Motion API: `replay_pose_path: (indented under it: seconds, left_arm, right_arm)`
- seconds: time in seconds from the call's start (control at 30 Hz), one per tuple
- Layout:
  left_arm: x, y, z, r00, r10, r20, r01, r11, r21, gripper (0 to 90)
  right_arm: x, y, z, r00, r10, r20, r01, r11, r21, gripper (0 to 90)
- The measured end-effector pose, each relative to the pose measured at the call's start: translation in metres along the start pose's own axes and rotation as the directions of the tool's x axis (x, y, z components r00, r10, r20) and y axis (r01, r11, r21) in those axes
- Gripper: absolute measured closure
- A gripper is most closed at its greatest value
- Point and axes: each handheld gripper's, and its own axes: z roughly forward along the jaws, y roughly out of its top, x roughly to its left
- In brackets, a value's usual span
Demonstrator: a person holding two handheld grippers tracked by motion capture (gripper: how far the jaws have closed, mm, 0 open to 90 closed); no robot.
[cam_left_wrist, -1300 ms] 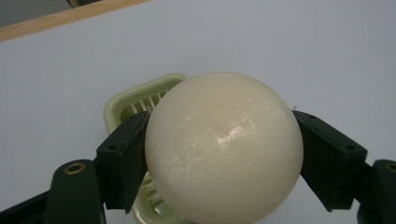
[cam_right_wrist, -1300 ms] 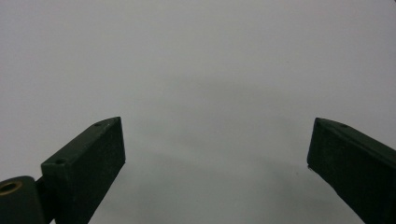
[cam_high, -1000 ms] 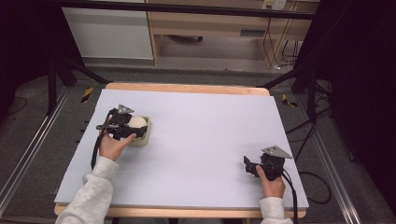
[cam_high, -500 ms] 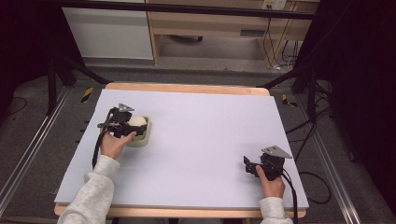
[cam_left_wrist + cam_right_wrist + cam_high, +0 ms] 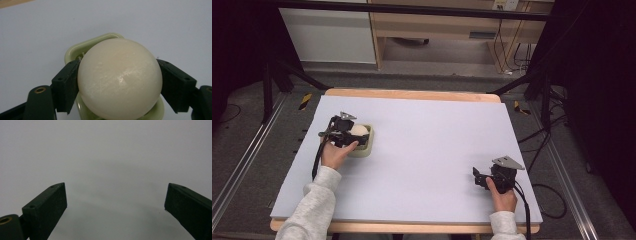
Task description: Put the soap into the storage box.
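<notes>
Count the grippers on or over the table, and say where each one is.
2. The left gripper is at the table's left, closed on a cream ball over a pale green dish. The right gripper is near the front right, open and holding nothing.

A ball point(image 5: 119, 78) sits in a dish point(image 5: 368, 146) at the table's point(image 5: 427, 150) left, between the left gripper's point(image 5: 348, 134) fingers point(image 5: 65, 85).

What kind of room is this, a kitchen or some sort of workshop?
Probably a lab or test bench: a bare white table on a metal frame, loose cables on the floor, and a person working with camera-fitted tongs, the left tongs holding a cream ball.
</notes>
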Motion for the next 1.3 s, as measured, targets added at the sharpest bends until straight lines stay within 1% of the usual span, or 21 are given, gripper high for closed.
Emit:
replay_pose_path:
  seconds: [0.07,0.17,0.43,0.9,1.3]
  left_arm:
    - [0.001,-0.001,0.002,1.0000,0.006,-0.005,-0.005,0.9999,0.014,23.8]
    - [0.002,-0.002,0.003,1.0000,0.004,-0.006,-0.004,0.9998,0.020,23.7]
    - [0.002,-0.004,0.005,1.0000,0.004,-0.005,-0.003,0.9998,0.021,23.7]
    - [0.003,-0.011,0.010,1.0000,-0.002,-0.006,0.002,0.9993,0.038,23.7]
    - [0.001,-0.012,0.012,0.9999,0.009,-0.009,-0.009,0.9990,0.043,23.7]
  right_arm:
    - [0.000,0.000,0.000,1.0000,-0.002,0.000,0.002,1.0000,-0.001,4.6]
    - [0.000,0.000,0.000,1.0000,-0.001,0.000,0.001,1.0000,-0.001,4.6]
    - [0.000,0.000,0.000,1.0000,-0.002,0.001,0.002,1.0000,-0.001,4.6]
    - [0.000,0.000,0.000,1.0000,-0.003,0.002,0.003,1.0000,-0.001,4.7]
    - [0.000,0.000,0.000,1.0000,-0.002,0.002,0.002,1.0000,0.000,4.7]
